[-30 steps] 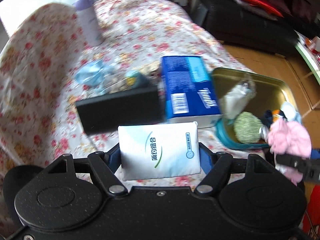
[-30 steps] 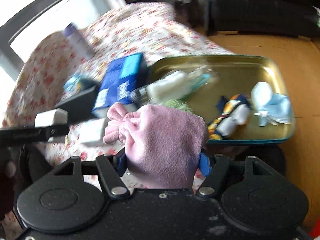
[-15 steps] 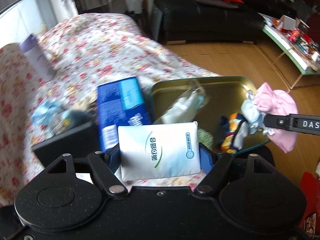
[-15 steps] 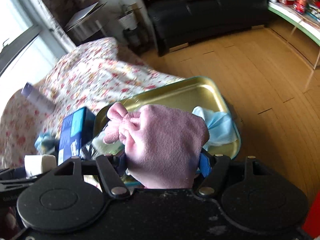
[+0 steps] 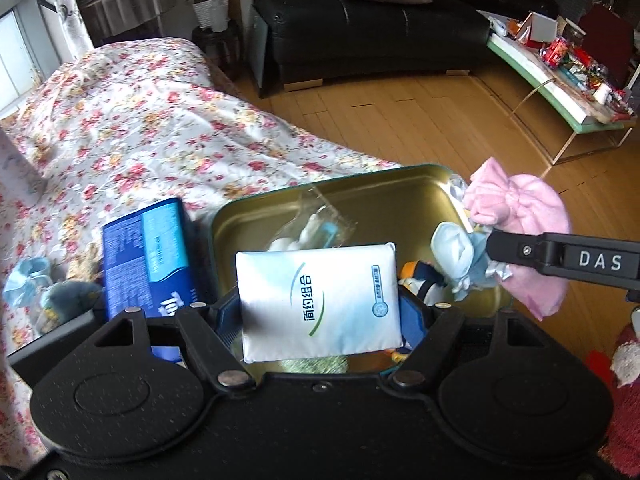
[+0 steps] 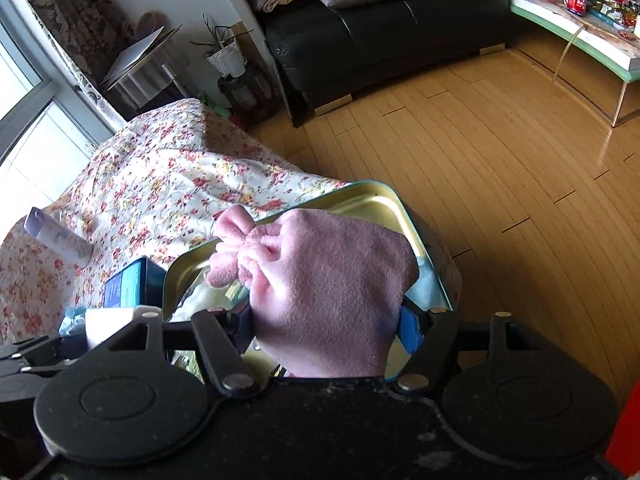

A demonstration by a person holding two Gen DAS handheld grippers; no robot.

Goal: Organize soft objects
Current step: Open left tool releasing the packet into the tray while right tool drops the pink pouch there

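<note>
Both pairs of tongs, each loaded, above the shallow gold-lined metal tray with a teal rim (image 5: 404, 184), which lies on the bed with the floral cover (image 5: 140, 120).

The left tongs (image 5: 320, 308) are closed on a flat white soft pack with a green arc and printed characters (image 5: 318, 300), gripped by its two side edges and held over the near part of the tray. The right tongs (image 6: 326, 320) are closed on a pink fleece cloth item gathered into a bow-like knot (image 6: 324, 292), held over the tray's right-hand end; in the left wrist view it hangs at that rim.

Already in the tray: a clear plastic bag of white pieces (image 5: 308, 232), a pale blue crumpled cloth (image 5: 456, 256), and a striped orange and dark soft item (image 5: 420, 280). A blue rectangular tissue box (image 5: 148, 252) lies just beside the tray's left rim.

Probable hazards:
- The pink cloth hangs partly beyond the rim towards the wooden floor (image 6: 500, 184); released there, it may drape over the edge and slide off.
- The tray seems to sit near the edge of the bed on soft bedding, so a downward push could tilt it.
- The smooth pack, held only by its edges, may buckle or slip.
- The two pairs of tongs are near one another and could collide.
</note>
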